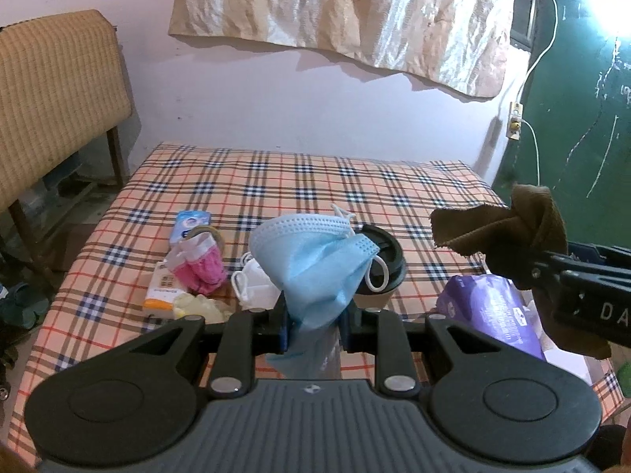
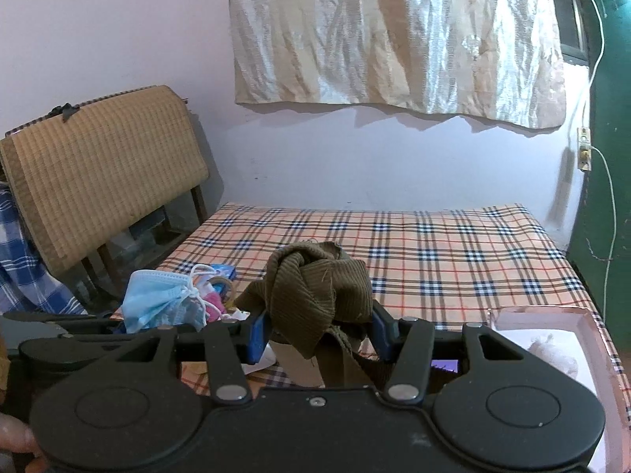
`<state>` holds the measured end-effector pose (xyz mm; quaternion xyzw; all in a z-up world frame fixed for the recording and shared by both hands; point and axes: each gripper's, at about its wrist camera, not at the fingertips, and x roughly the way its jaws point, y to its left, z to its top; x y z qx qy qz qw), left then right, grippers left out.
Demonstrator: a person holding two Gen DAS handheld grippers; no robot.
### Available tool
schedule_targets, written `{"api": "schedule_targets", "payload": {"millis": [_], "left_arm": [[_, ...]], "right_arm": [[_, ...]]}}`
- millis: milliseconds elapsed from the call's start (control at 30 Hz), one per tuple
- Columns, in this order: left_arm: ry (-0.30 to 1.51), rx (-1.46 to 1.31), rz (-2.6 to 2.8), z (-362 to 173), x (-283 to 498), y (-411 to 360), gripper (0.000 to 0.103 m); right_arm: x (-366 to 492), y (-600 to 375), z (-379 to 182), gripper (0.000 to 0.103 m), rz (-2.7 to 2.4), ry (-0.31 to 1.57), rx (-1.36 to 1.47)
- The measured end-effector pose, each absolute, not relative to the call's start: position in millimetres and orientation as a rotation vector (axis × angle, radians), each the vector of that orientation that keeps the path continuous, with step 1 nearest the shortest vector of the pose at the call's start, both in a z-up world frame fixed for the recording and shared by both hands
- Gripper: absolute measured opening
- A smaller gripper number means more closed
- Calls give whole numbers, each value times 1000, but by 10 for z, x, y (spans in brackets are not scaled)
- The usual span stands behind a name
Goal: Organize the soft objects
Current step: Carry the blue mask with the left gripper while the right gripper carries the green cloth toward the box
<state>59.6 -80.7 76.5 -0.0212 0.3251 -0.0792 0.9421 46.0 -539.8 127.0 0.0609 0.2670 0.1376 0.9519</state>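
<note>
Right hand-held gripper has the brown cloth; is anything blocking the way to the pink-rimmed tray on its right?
Nothing visible does. The right hand-held gripper holds the brown cloth above the plaid table cover. The tray lies lower right, and the stretch between shows only bare cover.

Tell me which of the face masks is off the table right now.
The blue mask, pinched in the left gripper and hanging above the clutter. The white mask lies on the checked tablecloth behind it, untouched.
</note>
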Motion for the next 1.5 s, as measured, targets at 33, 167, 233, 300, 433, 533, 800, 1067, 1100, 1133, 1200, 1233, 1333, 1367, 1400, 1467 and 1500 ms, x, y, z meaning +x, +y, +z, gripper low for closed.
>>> {"api": "schedule_targets", "payload": {"millis": [33,167,233,300,433,533,800,1067,1100,1133,1200,1233,1333,1367,1400,1467,1500], "left_arm": [[663,-42,-166,763,603,-826,25],[664,-36,-183,760,616,-913,25],[665,-34,-192,756,622,-954,25],[666,-33,-200,754,625,-989,25],[668,-32,-214,744,624,-1062,25],[672,-28,-226,734,634,-1123,25],[678,-16,-258,715,653,-1279,25],[686,-5,-294,692,663,-1424,25],[686,-4,-299,690,661,-1445,25],[687,-2,-304,688,659,-1466,25],[688,2,-314,682,655,-1501,25],[689,4,-319,677,653,-1523,25],[694,7,-332,658,652,-1581,25],[696,9,-336,651,650,-1604,25],[697,10,-339,646,647,-1629,25],[699,13,-348,635,645,-1673,25],[701,14,-351,632,649,-1693,25]], "right_arm": [[459,-5418,1268,62,275,543,125],[455,-5498,1267,62,254,541,130],[452,-5550,1259,62,246,541,134],[446,-5591,1247,62,241,543,138],[426,-5674,1224,62,227,547,141],[402,-5732,1221,62,215,545,145],[392,-5904,1196,62,181,549,159],[372,-6047,1173,62,149,551,172],[371,-6060,1171,62,144,551,172],[365,-6073,1168,62,140,551,171],[354,-6112,1159,62,133,552,174],[348,-6131,1154,62,130,553,177],[333,-6188,1138,62,119,555,182],[328,-6205,1134,62,116,556,184],[326,-6221,1130,62,113,556,186],[324,-6256,1124,62,107,557,190],[321,-6278,1119,62,104,558,191]]}}
